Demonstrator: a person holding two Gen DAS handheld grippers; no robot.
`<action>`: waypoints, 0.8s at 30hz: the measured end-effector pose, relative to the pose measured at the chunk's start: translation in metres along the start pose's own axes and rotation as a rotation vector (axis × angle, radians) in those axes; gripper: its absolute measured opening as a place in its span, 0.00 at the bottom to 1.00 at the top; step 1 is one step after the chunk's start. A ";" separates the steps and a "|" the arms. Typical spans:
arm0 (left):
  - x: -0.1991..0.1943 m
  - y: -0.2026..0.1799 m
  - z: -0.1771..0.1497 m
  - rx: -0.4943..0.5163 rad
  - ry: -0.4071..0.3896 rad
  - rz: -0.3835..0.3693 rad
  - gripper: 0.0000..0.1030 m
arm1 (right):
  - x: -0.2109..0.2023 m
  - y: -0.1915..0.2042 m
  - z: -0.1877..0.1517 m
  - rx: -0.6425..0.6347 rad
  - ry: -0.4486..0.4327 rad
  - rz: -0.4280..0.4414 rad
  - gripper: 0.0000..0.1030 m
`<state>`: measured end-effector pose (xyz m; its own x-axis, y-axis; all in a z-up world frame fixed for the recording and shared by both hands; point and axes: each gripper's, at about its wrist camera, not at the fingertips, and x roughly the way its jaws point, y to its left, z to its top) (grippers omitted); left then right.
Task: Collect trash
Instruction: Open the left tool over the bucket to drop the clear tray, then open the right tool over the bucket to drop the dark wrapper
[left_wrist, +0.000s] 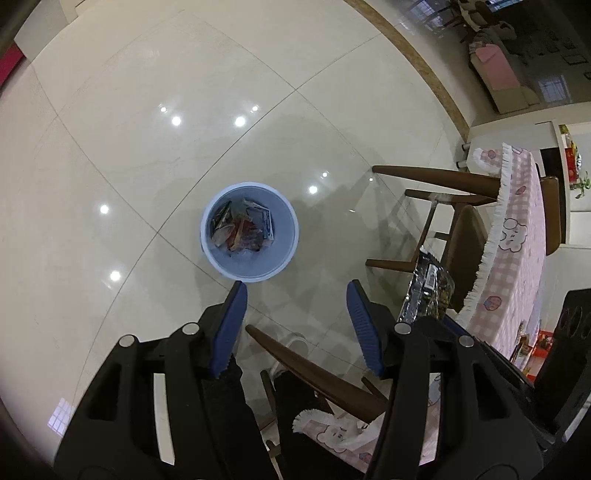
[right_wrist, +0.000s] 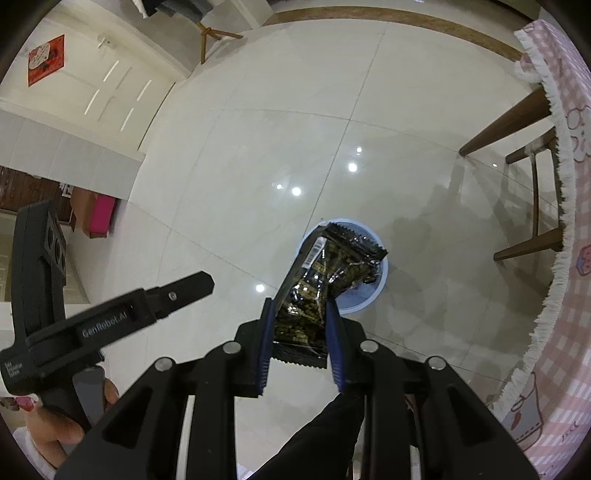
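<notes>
Right hand-held gripper (right_wrist: 297, 325) clamping black wrapper (right_wrist: 325, 280), long axis toward bin (right_wrist: 364, 299), left hand-held gripper (left_wrist: 295, 317) open, empty

Your right gripper (right_wrist: 297, 334) clamps a dark snack wrapper (right_wrist: 325, 273), hanging above the pale blue bin (right_wrist: 373, 291); left gripper (right_wrist: 192, 286) left of the bin.
</notes>
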<state>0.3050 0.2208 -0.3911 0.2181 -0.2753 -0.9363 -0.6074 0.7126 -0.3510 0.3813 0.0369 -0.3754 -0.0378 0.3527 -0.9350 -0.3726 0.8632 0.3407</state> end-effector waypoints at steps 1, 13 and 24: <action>-0.002 0.002 -0.001 -0.004 -0.002 0.000 0.54 | 0.001 0.001 0.000 -0.004 0.002 0.002 0.25; -0.032 0.022 -0.005 -0.064 -0.076 0.040 0.59 | 0.007 0.035 0.009 -0.079 -0.007 0.019 0.26; -0.060 0.030 -0.012 -0.109 -0.134 0.034 0.61 | -0.010 0.041 0.017 -0.076 -0.066 0.034 0.37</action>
<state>0.2649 0.2507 -0.3455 0.2913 -0.1590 -0.9433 -0.6939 0.6437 -0.3227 0.3817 0.0752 -0.3502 0.0085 0.4069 -0.9134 -0.4413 0.8213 0.3617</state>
